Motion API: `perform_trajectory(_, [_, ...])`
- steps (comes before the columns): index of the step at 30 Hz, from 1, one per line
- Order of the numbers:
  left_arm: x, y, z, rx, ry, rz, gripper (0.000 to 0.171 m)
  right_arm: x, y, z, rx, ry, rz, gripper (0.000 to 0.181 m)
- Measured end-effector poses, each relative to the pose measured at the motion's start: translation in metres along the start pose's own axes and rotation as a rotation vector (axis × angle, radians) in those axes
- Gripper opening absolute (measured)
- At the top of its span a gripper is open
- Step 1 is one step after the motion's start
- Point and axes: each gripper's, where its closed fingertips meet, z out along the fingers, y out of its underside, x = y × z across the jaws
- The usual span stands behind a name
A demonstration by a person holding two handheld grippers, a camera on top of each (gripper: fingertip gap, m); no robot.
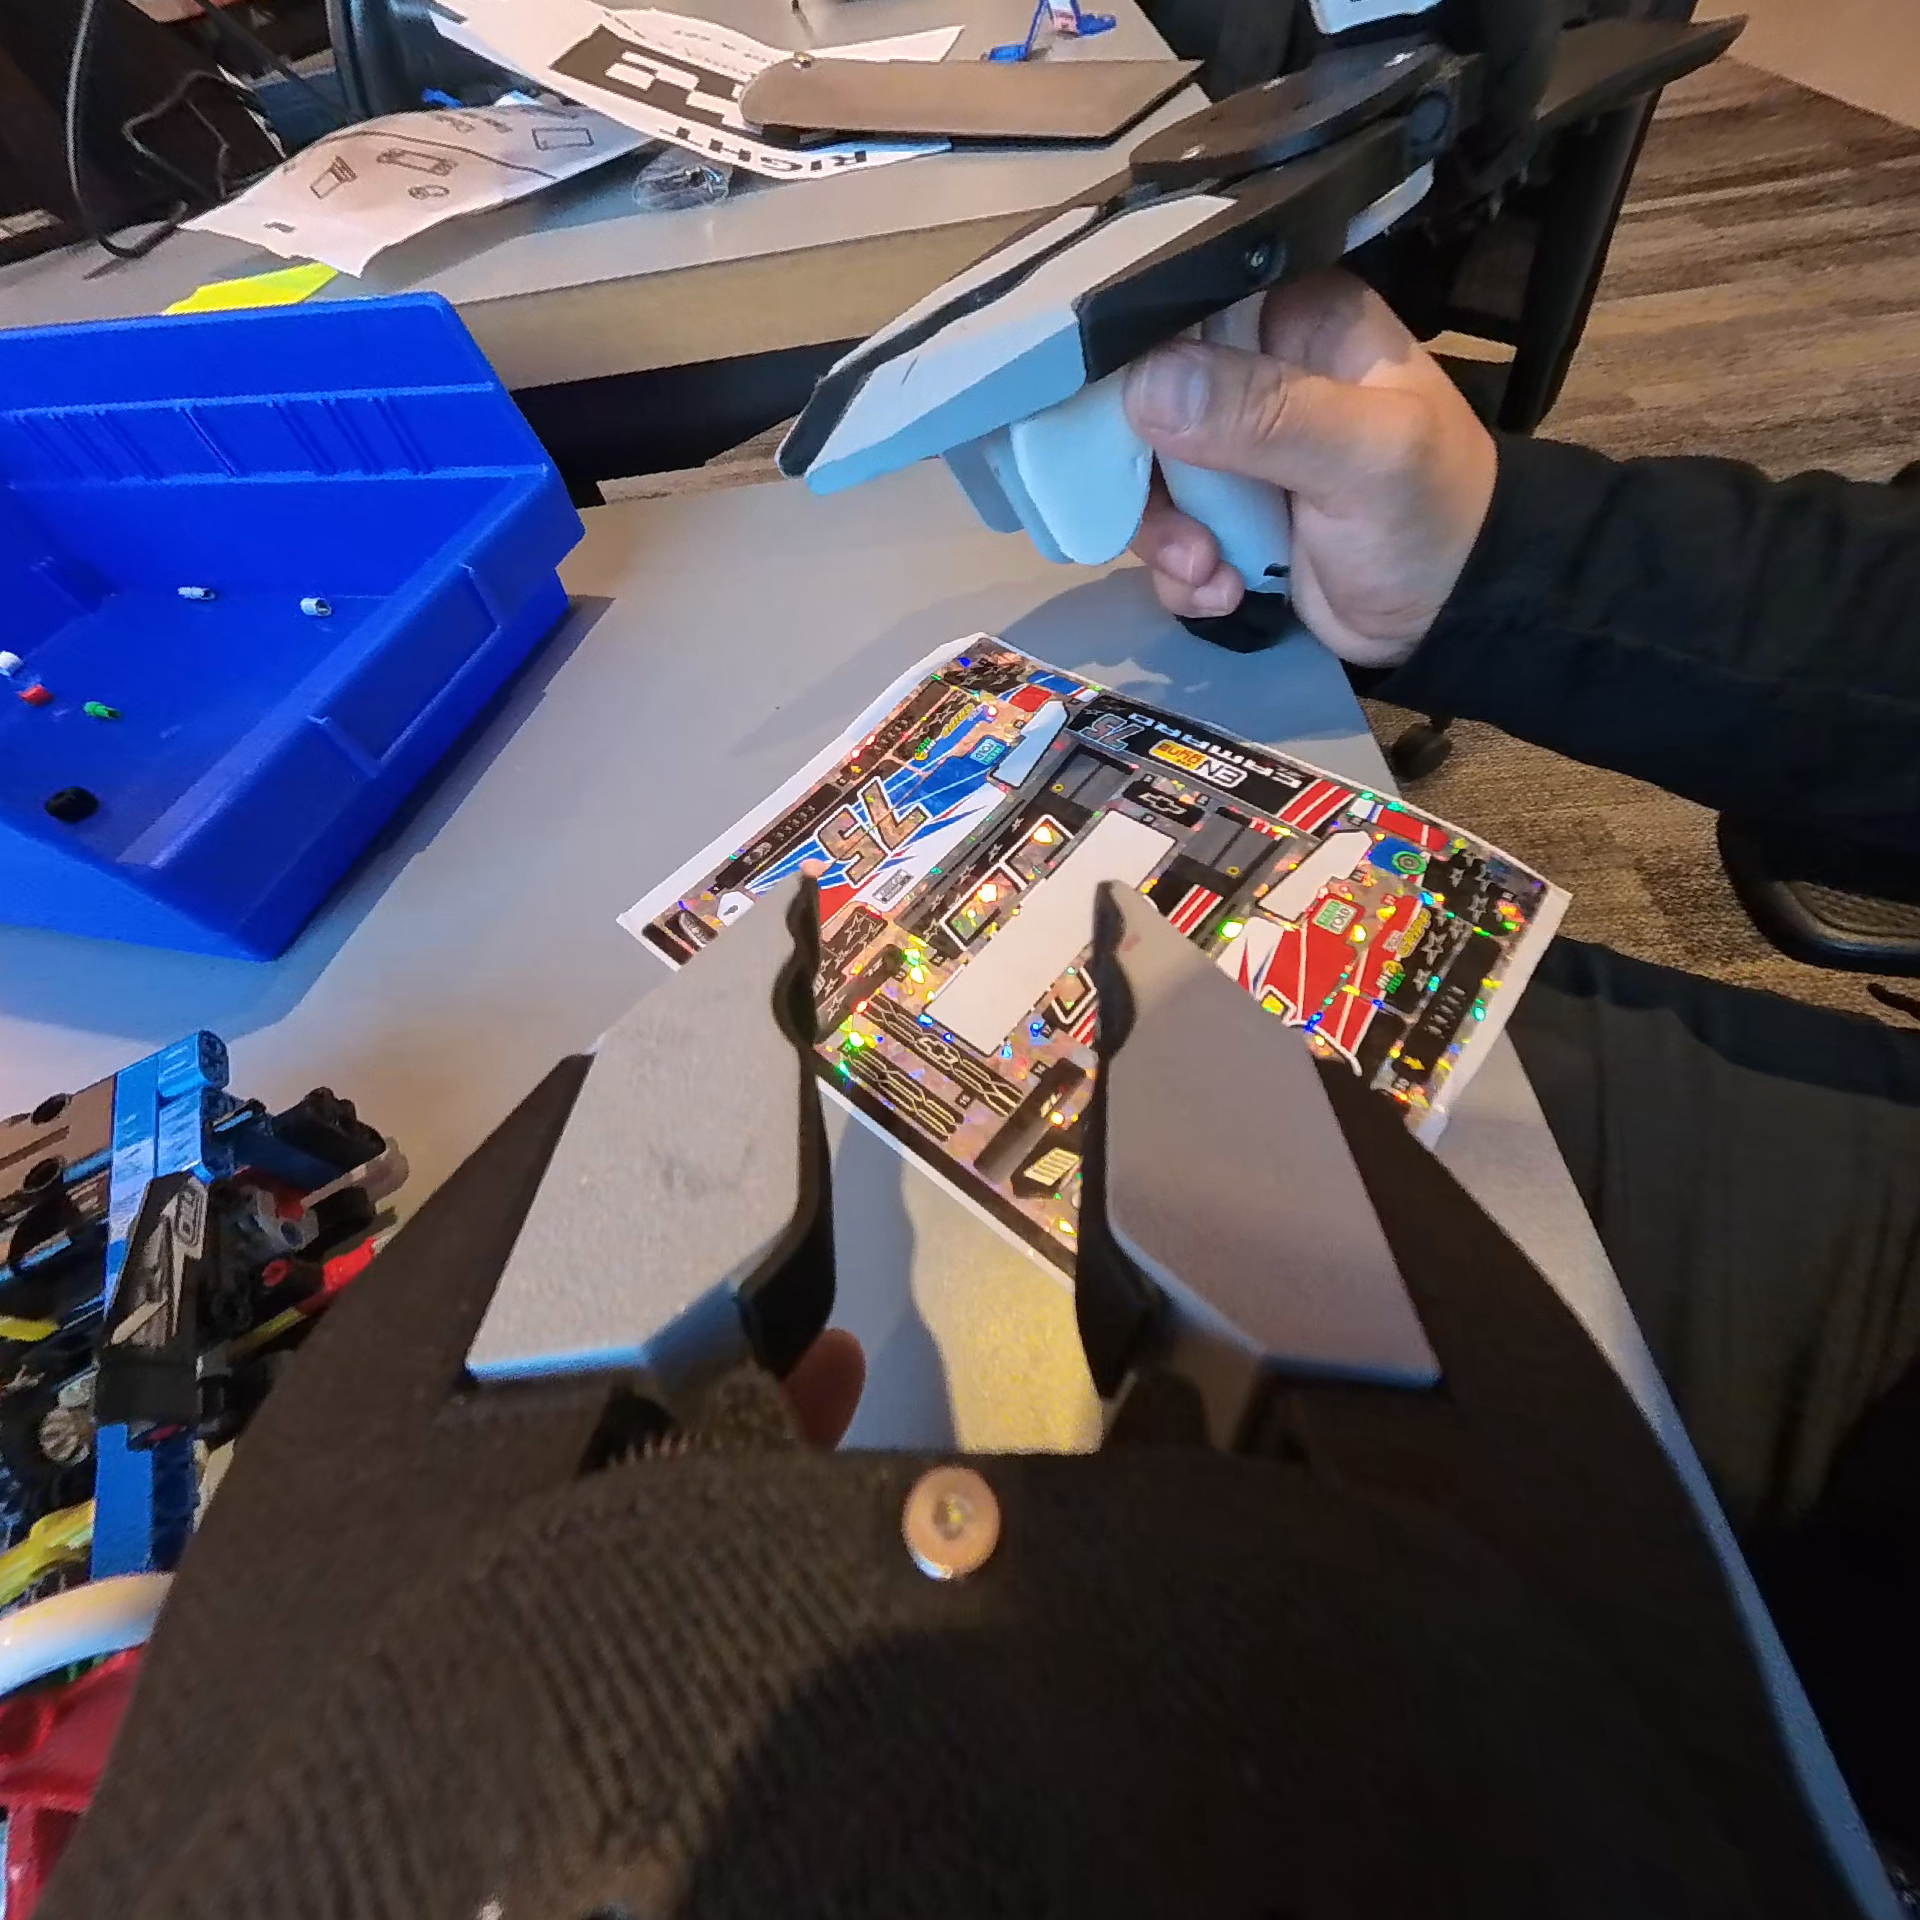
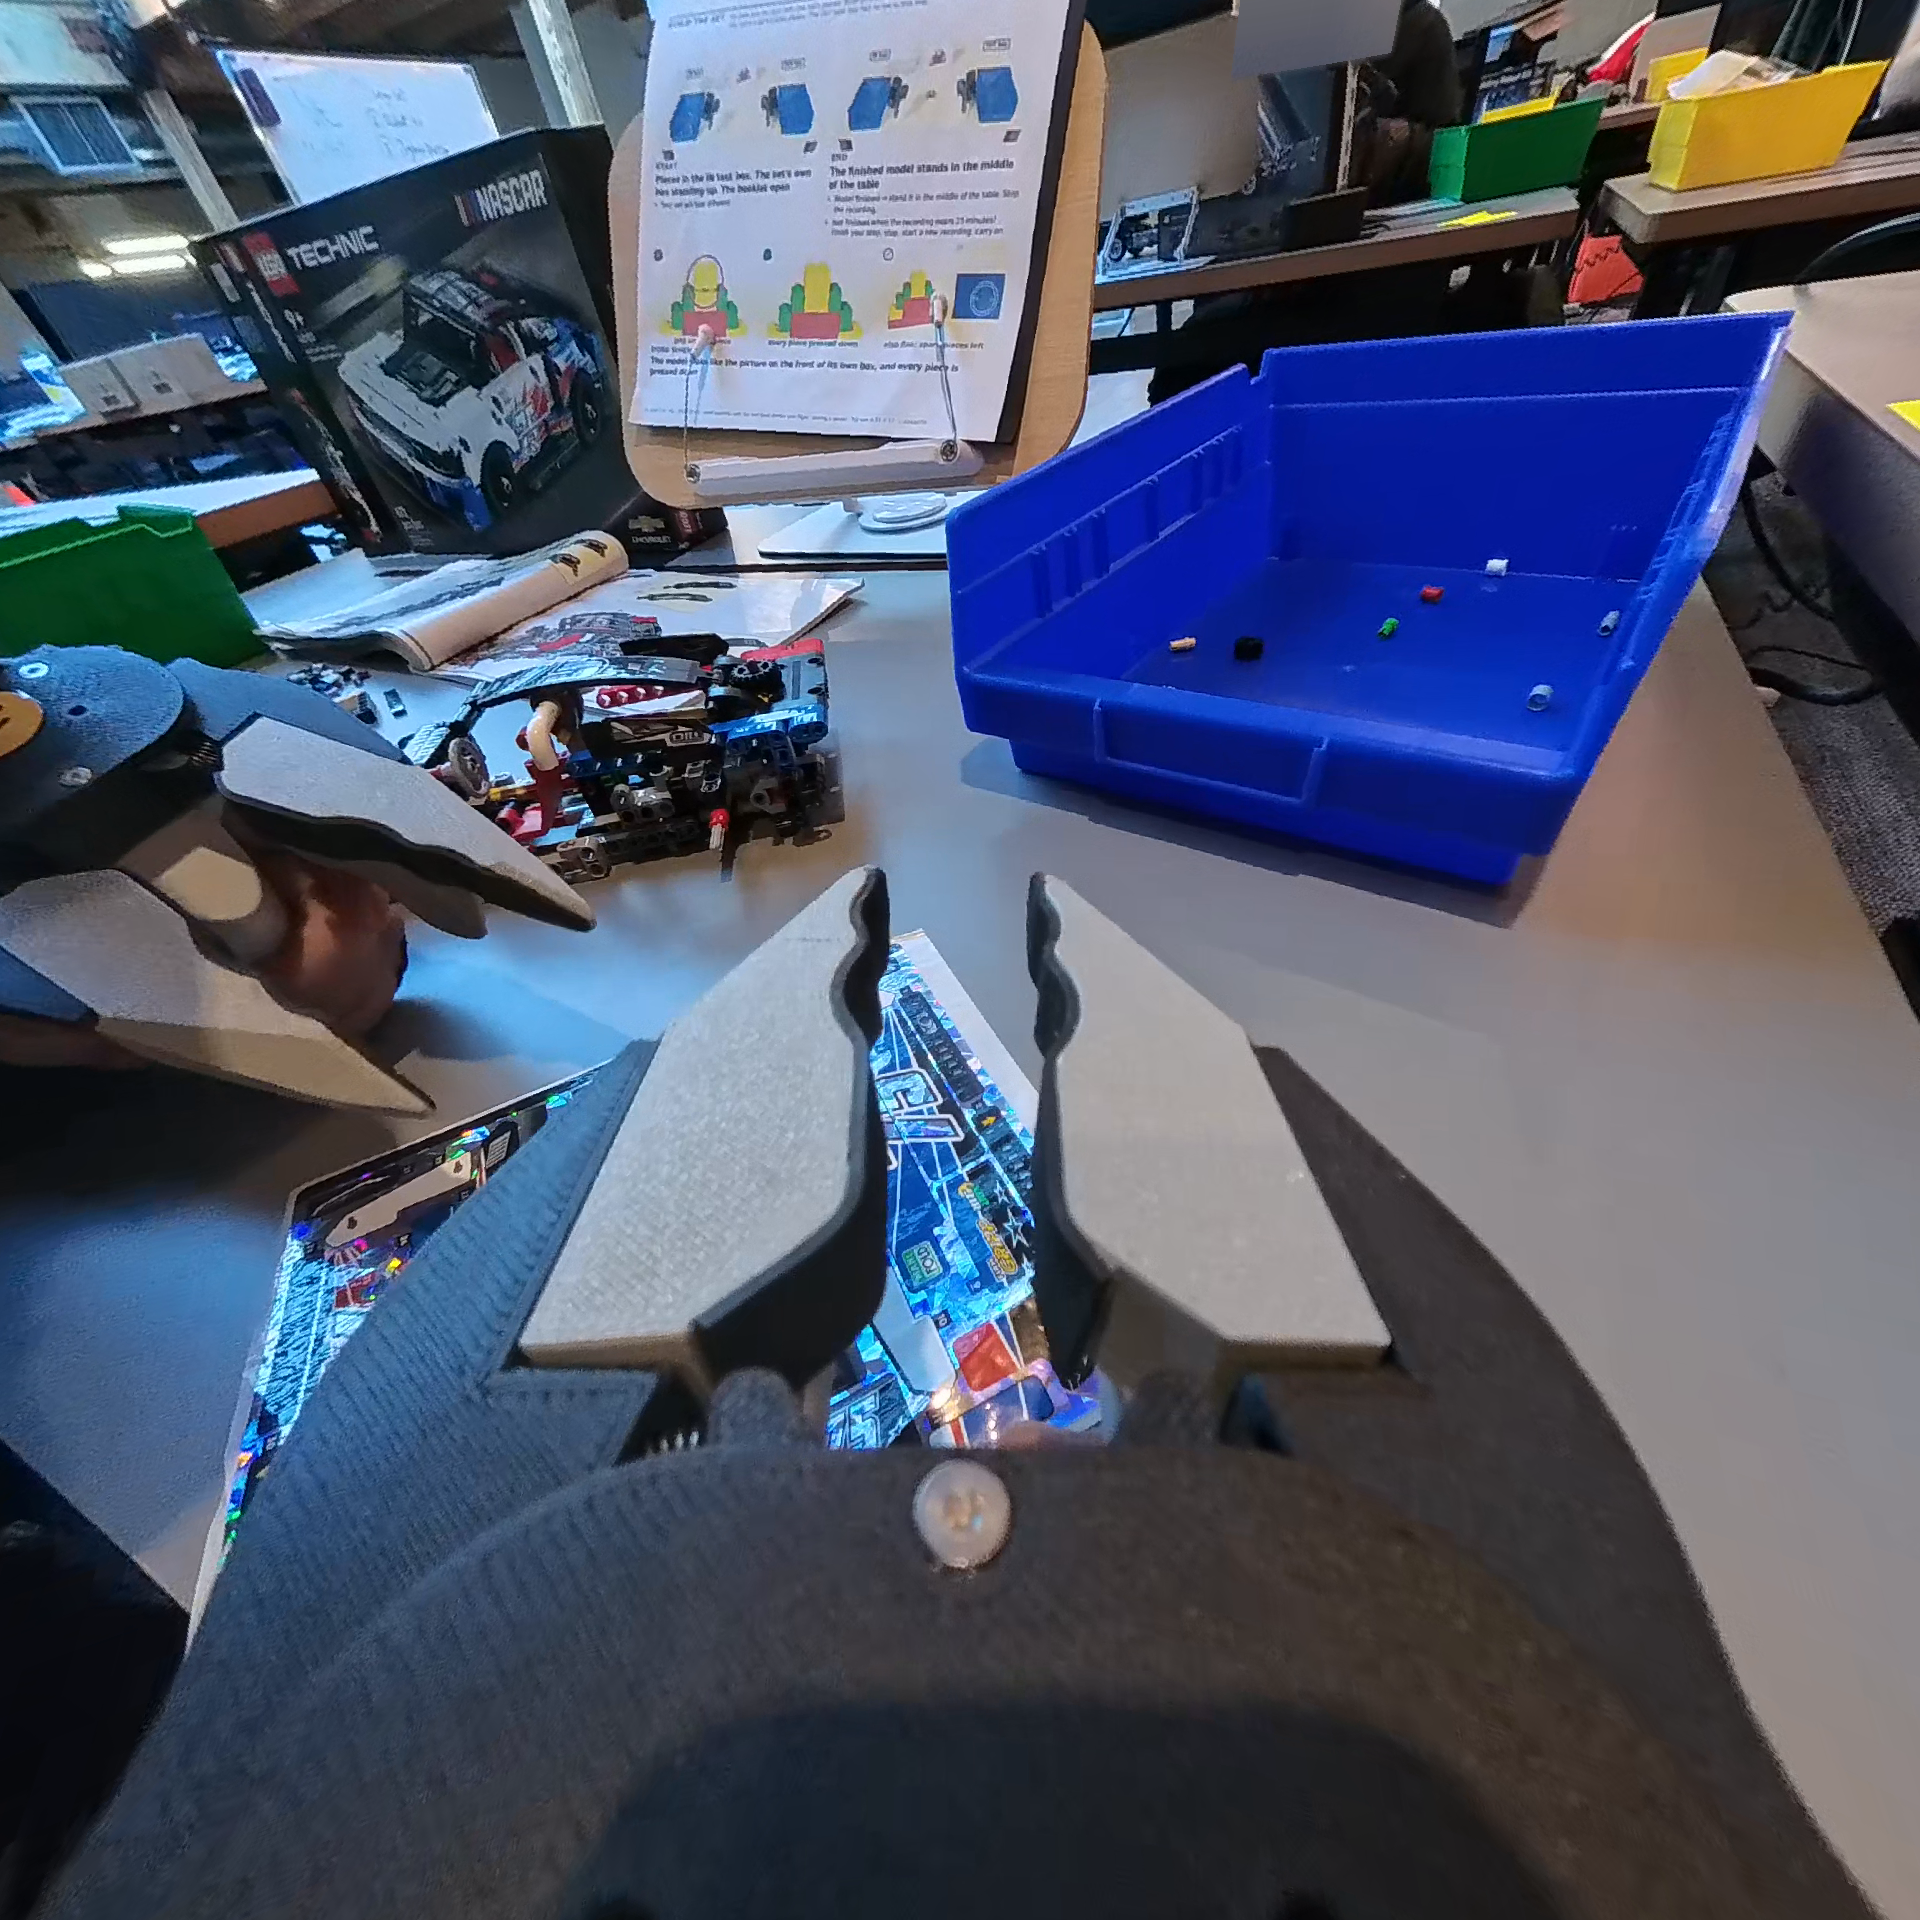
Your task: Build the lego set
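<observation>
We've got the car chassis partly built on the surface; sticker sheet lies flat, mostly unpeeled; left hand-held gripper and right hand-held gripper both hover over it, parted, empty; blue bin nearly empty.

At the upper centre of the right wrist view, a printed sheet stands on a wooden holder. A yellow bin and a green bin stand on far worktops at upper right.
</observation>
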Motion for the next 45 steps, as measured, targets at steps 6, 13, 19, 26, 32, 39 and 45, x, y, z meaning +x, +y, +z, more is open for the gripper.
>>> perform_trajectory(6, [-0.002,0.002,0.001,-0.017,-0.010,-0.009,0.051,0.000,0.000,0.000,-0.002,0.001,0.000,0.023])
perform_trajectory(13, [0.004,0.019,0.007,-0.135,0.099,-0.171,0.043,0.001,0.001,0.003,-0.013,0.033,-0.023,0.029])
perform_trajectory(19, [0.003,0.029,0.015,-0.225,0.077,-0.135,0.036,-0.010,0.022,-0.004,-0.182,0.080,-0.119,0.054])
perform_trajectory(26, [-0.011,0.041,0.024,-0.327,0.049,-0.062,0.025,-0.033,0.054,-0.025,-0.317,0.063,-0.147,0.041])
perform_trajectory(32, [-0.003,0.050,0.025,-0.369,0.125,-0.092,0.013,-0.039,0.061,-0.034,-0.367,0.004,-0.144,0.041])
perform_trajectory(39, [0.007,0.058,0.004,-0.373,0.063,-0.133,0.000,-0.059,0.083,-0.024,-0.466,-0.092,-0.135,0.041])
perform_trajectory(45, [0.016,0.062,-0.009,-0.379,0.044,-0.172,0.000,-0.094,0.086,-0.011,-0.482,-0.191,-0.145,0.039])
